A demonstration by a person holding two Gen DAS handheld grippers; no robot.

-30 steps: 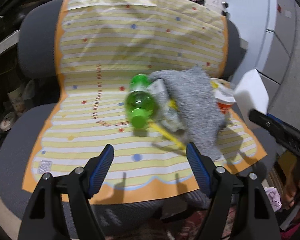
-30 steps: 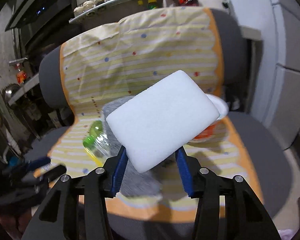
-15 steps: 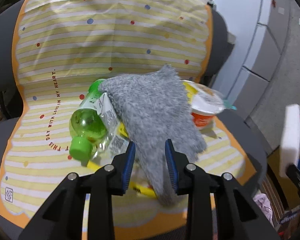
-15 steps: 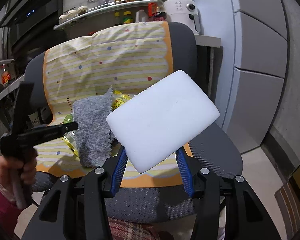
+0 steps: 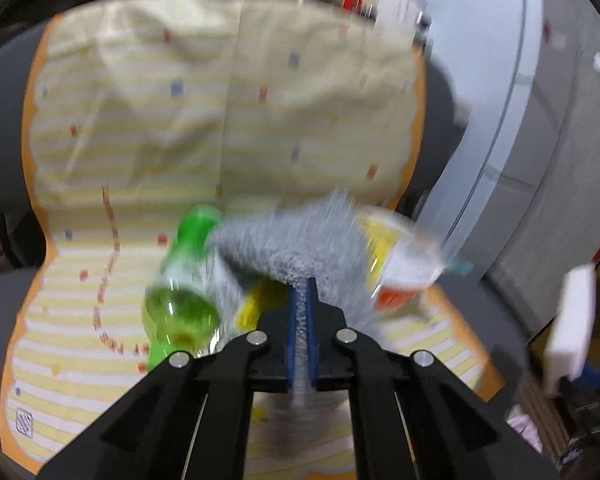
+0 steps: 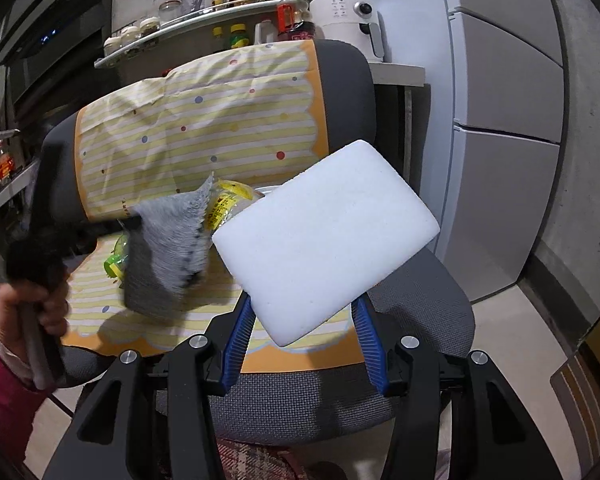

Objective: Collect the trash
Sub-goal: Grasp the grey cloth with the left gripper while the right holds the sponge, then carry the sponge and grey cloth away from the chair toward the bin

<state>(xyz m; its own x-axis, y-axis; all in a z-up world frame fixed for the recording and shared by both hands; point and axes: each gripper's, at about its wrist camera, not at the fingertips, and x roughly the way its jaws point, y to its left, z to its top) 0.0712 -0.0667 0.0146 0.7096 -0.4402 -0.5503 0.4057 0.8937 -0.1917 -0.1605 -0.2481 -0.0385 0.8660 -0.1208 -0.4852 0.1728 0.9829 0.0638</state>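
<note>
Trash cloth hangs clenched in left tongs angled downward; right tongs grasp white sponge.

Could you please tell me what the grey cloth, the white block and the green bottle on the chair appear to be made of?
Grey cloth: soft, fuzzy fabric, probably microfibre or terry; it drapes limply and its edge looks frayed. White block: probably melamine or similar foam; matte, finely grained, with rounded corners. Green bottle: translucent glossy plastic, since light shines through it, though the picture is blurred.
</note>
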